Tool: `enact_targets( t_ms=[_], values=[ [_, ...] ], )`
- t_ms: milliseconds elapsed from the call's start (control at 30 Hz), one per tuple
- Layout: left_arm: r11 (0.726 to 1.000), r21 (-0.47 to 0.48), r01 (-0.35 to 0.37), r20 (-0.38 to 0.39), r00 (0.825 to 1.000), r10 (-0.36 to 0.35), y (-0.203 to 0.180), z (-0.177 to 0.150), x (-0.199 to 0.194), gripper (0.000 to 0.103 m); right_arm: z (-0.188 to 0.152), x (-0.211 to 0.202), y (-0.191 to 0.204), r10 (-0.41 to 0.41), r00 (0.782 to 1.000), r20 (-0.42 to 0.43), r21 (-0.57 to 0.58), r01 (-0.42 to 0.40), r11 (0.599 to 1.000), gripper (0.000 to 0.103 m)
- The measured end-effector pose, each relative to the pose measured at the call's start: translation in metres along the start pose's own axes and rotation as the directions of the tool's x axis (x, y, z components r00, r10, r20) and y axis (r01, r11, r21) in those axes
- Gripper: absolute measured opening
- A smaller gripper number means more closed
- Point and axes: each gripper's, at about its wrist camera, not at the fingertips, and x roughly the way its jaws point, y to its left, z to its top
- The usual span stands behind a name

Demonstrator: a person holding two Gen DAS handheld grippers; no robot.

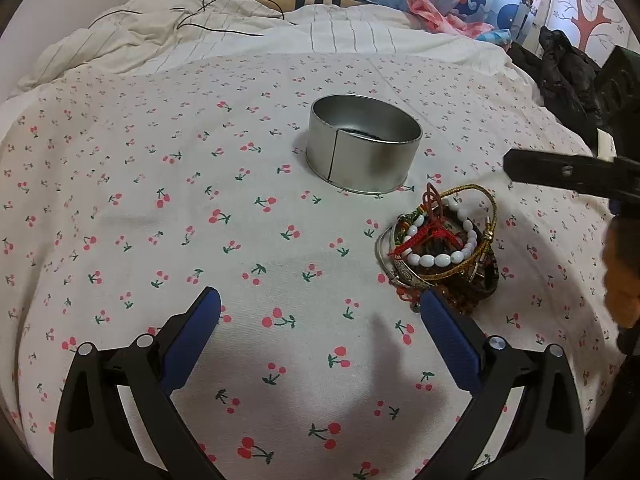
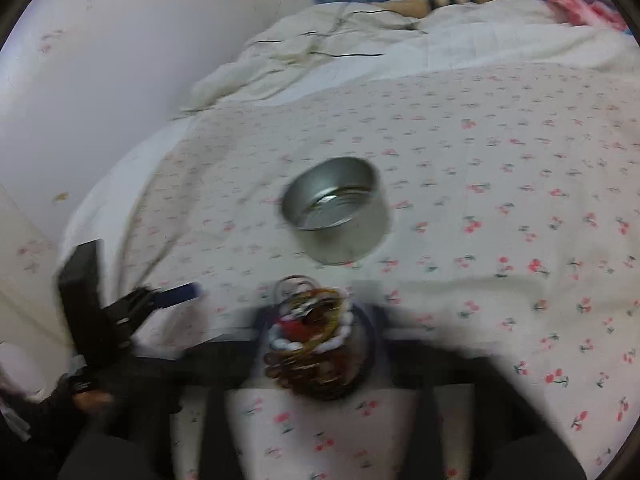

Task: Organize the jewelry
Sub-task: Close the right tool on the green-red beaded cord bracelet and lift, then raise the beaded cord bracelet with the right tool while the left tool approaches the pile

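Jewelry [image 1: 438, 246] lies in 1 tangled heap on the cherry-print bedsheet [image 1: 160, 208], just beside and in front of 1 round metal tin [image 1: 362, 148]. The heap holds at least 1 white bead bracelet [image 1: 440, 258], 1 gold cord loop [image 1: 486, 208], 1 silver bangle [image 1: 394, 266], 1 red knotted cord [image 1: 416, 240] and some dark brown beads underneath; a full count of pieces cannot be told from the tangle. The tin stands upright with its mouth open, near the heap but not touching it.

The left gripper [image 1: 320, 308] has its 2 blue-padded fingers spread wide over the sheet, holding nothing; its right fingertip [image 1: 430, 300] sits at the near edge of the heap.

In the right wrist view everything is smeared by blur. The jewelry [image 2: 314, 340] shows low in the middle of the frame, with the tin [image 2: 336, 216] beyond it. The right gripper [image 2: 316, 344] is a dark blur around the heap, and I cannot tell how its jaws stand. In the left wrist view, 1 black part of it [image 1: 560, 170] reaches in from the right, above the heap.

1 rumpled white quilt [image 1: 180, 40] lies at the far end of the bed.
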Motion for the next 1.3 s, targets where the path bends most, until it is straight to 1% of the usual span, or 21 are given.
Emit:
enact_targets(
  t_ms=[67, 100, 133, 200, 233, 267, 300, 367, 433, 500, 567, 600, 633, 700, 833, 1033, 1133, 1167, 1200, 1233, 1300],
  values=[
    [1.000, 0.003, 0.000, 0.001, 1.000, 0.000, -0.001, -0.001, 0.000, 0.096, 0.000, 0.009, -0.001, -0.010, 1.000, -0.010, 0.012, 0.011, 1.000, 0.077],
    [1.000, 0.003, 0.001, 0.001, 1.000, -0.001, -0.001, 0.000, 0.000, 0.096, -0.001, 0.016, -0.004, -0.031, 0.999, -0.028, 0.025, 0.032, 0.999, 0.074],
    [1.000, 0.003, 0.003, 0.000, 1.000, -0.003, -0.001, 0.000, 0.000, 0.096, -0.001, 0.022, -0.006, -0.029, 0.998, -0.047, 0.029, 0.031, 0.999, 0.066],
    [1.000, 0.003, 0.003, -0.001, 1.000, -0.003, -0.001, -0.001, 0.000, 0.096, -0.004, 0.035, -0.009, -0.001, 0.995, -0.101, 0.046, 0.006, 0.999, 0.014],
    [1.000, 0.003, 0.003, 0.000, 1.000, -0.003, -0.002, -0.001, 0.000, 0.096, -0.006, 0.037, -0.006, 0.003, 0.994, -0.109, 0.031, 0.001, 1.000, 0.006],
    [1.000, 0.003, 0.003, 0.000, 1.000, -0.003, -0.002, -0.001, 0.000, 0.096, -0.006, 0.036, -0.002, 0.039, 0.994, -0.102, 0.027, -0.036, 0.999, 0.004],
    [1.000, 0.004, 0.005, 0.000, 1.000, -0.005, -0.002, -0.001, 0.000, 0.096, -0.005, 0.031, 0.001, 0.101, 0.991, -0.083, 0.035, -0.099, 0.994, 0.004],
    [1.000, 0.008, 0.018, 0.005, 1.000, -0.018, -0.003, -0.001, -0.001, 0.096, 0.000, 0.012, 0.008, 0.216, 0.976, -0.001, 0.021, -0.216, 0.976, 0.004],
    [0.999, 0.025, 0.039, 0.018, 0.999, -0.039, -0.006, -0.001, -0.003, 0.096, 0.005, -0.009, 0.014, 0.315, 0.946, 0.083, -0.009, -0.315, 0.949, 0.004],
    [0.997, 0.045, 0.059, 0.031, 0.998, -0.061, -0.011, -0.002, -0.004, 0.096, 0.008, -0.030, 0.016, 0.408, 0.898, 0.162, -0.047, -0.406, 0.913, 0.004],
    [0.994, 0.070, 0.089, 0.043, 0.995, -0.092, -0.017, -0.001, -0.005, 0.096, 0.010, -0.048, 0.014, 0.475, 0.850, 0.230, -0.069, -0.473, 0.879, 0.004],
    [0.991, 0.078, 0.104, 0.047, 0.993, -0.108, -0.019, -0.002, -0.005, 0.096, 0.011, -0.054, 0.012, 0.480, 0.840, 0.253, -0.070, -0.479, 0.875, 0.004],
    [0.989, 0.086, 0.121, 0.048, 0.991, -0.125, -0.022, 0.000, -0.004, 0.096, 0.012, -0.058, 0.007, 0.468, 0.839, 0.278, -0.060, -0.471, 0.880, 0.004],
    [0.983, 0.089, 0.161, 0.054, 0.985, -0.166, -0.027, 0.004, -0.003, 0.096, 0.015, -0.065, -0.010, 0.414, 0.850, 0.325, -0.008, -0.436, 0.900, 0.004],
    [0.971, 0.068, 0.230, 0.067, 0.970, -0.234, -0.033, 0.021, 0.002, 0.096, 0.015, -0.065, -0.038, 0.338, 0.868, 0.364, 0.107, -0.399, 0.910, 0.004],
    [0.973, 0.041, 0.228, 0.043, 0.972, -0.230, -0.042, 0.049, 0.027, 0.096, 0.018, -0.065, -0.047, 0.318, 0.871, 0.374, 0.131, -0.389, 0.912, 0.004],
    [0.968, 0.033, 0.249, -0.002, 0.969, -0.249, -0.046, 0.056, 0.040, 0.083, 0.019, -0.063, -0.045, 0.300, 0.880, 0.367, 0.136, -0.370, 0.919, 0.004],
    [0.964, 0.034, 0.265, -0.008, 0.964, -0.264, -0.046, 0.055, 0.042, 0.074, 0.019, -0.061, -0.046, 0.298, 0.881, 0.366, 0.140, -0.369, 0.919, 0.004],
    [0.961, 0.035, 0.276, -0.005, 0.961, -0.276, -0.046, 0.055, 0.043, 0.060, 0.017, -0.061, -0.047, 0.293, 0.884, 0.364, 0.143, -0.364, 0.920, 0.004],
    [0.959, 0.037, 0.280, -0.012, 0.960, -0.279, -0.047, 0.054, 0.046, 0.052, 0.017, -0.060, -0.047, 0.288, 0.886, 0.362, 0.145, -0.359, 0.922, 0.004],
    [0.956, 0.039, 0.291, -0.033, 0.956, -0.290, -0.046, 0.051, 0.050, 0.012, 0.017, -0.057, -0.049, 0.287, 0.888, 0.360, 0.156, -0.360, 0.920, 0.004]
  ],
)
